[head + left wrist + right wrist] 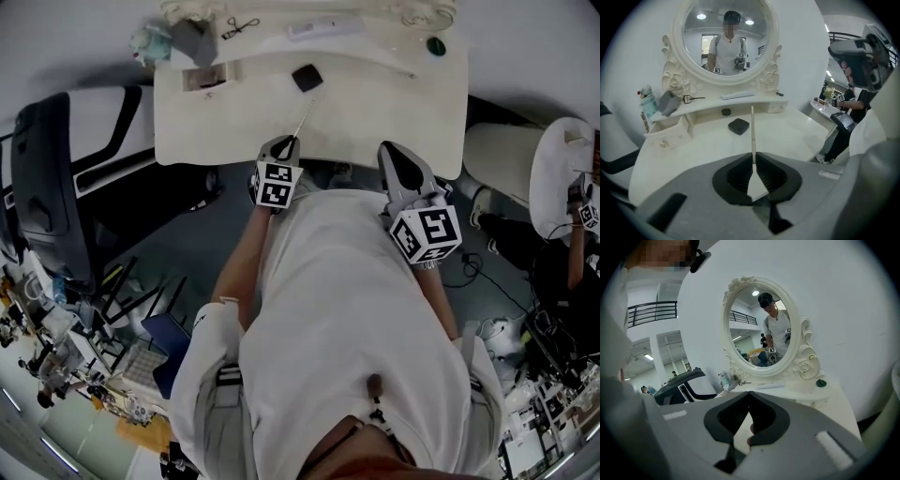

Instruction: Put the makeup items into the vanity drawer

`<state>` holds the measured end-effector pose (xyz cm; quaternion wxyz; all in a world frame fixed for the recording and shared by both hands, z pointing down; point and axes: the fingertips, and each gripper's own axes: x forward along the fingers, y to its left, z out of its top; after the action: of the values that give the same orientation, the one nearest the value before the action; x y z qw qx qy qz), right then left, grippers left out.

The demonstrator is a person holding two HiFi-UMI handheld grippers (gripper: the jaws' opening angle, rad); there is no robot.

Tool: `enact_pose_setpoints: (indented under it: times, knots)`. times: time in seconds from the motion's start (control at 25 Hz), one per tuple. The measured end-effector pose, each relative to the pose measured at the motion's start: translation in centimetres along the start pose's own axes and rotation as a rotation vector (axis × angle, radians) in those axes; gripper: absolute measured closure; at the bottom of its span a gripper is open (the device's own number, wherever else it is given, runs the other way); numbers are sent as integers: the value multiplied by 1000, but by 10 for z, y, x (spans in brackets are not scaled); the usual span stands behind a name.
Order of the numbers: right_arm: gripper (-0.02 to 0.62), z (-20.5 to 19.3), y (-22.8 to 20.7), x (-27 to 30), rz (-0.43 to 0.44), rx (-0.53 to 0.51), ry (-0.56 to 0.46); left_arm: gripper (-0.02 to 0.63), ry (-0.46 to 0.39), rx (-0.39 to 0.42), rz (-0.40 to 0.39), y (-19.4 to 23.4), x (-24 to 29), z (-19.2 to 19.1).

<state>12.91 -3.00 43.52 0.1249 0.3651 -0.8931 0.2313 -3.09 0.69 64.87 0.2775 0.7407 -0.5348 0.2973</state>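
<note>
The white vanity table (375, 103) with its oval carved-frame mirror (726, 42) fills the space ahead of the person, and its small white drawer (670, 133) stands pulled open at the table's left end, below the raised shelf. The right gripper (749, 395) hangs over the table's near right edge with its jaws brought together on nothing. The left gripper (753, 157) is clamped on the near end of a thin white makeup stick (753, 131). A flat black square compact (738, 126) lies on the tabletop, just left of the stick's far end. The stick's long axis runs straight out from the jaws toward the mirror, so the open drawer lies ahead and well off to its left. The left hand is the nearer one, and the tip likely has to swing leftward to enter.
</note>
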Motion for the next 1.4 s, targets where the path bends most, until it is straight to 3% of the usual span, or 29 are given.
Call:
enact_pose_setpoints:
  times: [0.32, 0.8, 0.96, 1.4]
  knots:
    - [588, 5, 50, 42, 26, -31, 19, 575, 58, -113, 135, 108, -60, -25]
    - [588, 14, 84, 82, -34, -28, 2, 575, 141, -242, 185, 221, -90, -30]
    - [588, 16, 90, 88, -70, -20, -9, 575, 208, -190, 187, 244, -91, -33]
    - [588, 17, 112, 109, -116, 0, -16, 575, 362, 80, 133, 283, -75, -14]
